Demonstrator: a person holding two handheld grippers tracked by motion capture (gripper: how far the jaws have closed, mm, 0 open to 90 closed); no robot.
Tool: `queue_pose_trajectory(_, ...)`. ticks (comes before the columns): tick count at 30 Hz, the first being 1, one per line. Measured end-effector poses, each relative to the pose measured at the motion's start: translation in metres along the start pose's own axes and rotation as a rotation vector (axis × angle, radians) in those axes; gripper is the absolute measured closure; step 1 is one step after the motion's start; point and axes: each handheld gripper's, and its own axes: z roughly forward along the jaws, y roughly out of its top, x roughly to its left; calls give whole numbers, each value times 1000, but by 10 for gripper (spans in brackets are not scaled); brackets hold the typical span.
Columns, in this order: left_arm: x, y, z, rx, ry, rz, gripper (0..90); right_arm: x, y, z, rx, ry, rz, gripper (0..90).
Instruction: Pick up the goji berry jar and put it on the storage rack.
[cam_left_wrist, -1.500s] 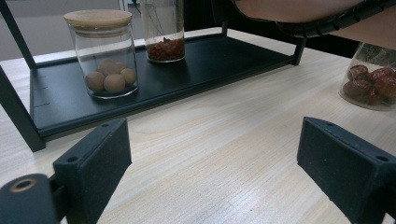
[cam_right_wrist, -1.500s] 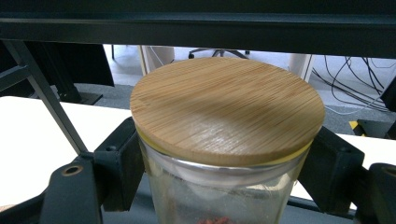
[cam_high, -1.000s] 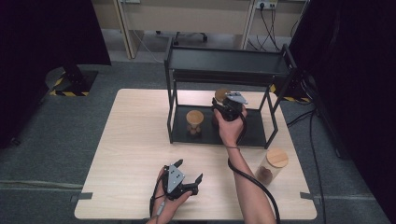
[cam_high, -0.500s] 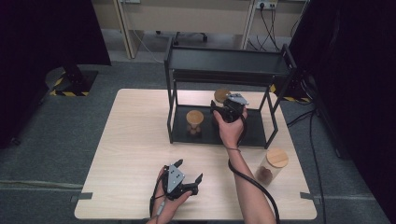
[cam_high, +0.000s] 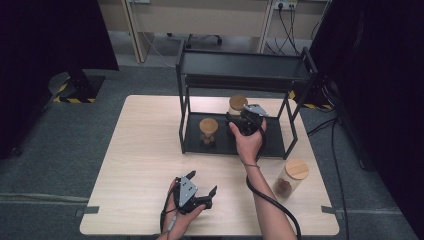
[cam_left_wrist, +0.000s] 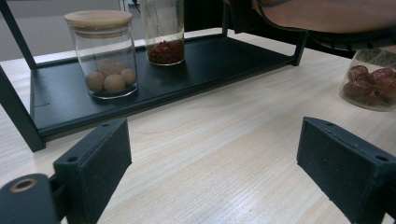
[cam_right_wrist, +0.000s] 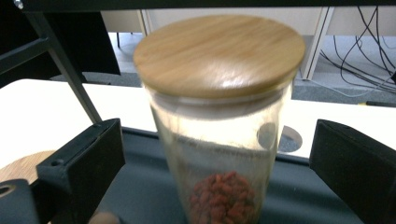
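A glass jar of red berries (cam_right_wrist: 219, 140) with a wooden lid stands on the lower shelf of a black rack (cam_high: 265, 142). My right gripper (cam_right_wrist: 217, 156) is around it. Its jaws have just been opening and now stand wide on either side, clear of the glass. In the high view this right gripper (cam_high: 238, 118) reaches under the top shelf toward that jar (cam_high: 237, 104). A second jar with pale balls (cam_high: 208, 131) stands to its left on the same shelf. My left gripper (cam_high: 202, 183) rests open over the table's near edge, with nothing between its jaws.
A third lidded jar of dark red fruit (cam_high: 290, 177) stands on the table (cam_high: 145, 150) right of the rack. The rack's top shelf (cam_high: 242, 67) and corner posts hem in the right hand. In the left gripper view the ball jar (cam_left_wrist: 105, 56) is at the upper left.
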Motion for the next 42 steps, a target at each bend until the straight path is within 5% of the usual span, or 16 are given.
queue_pose_trajectory(42,0,0,0,-4,4,0,97,6,-33,-50,48,78,5,37)
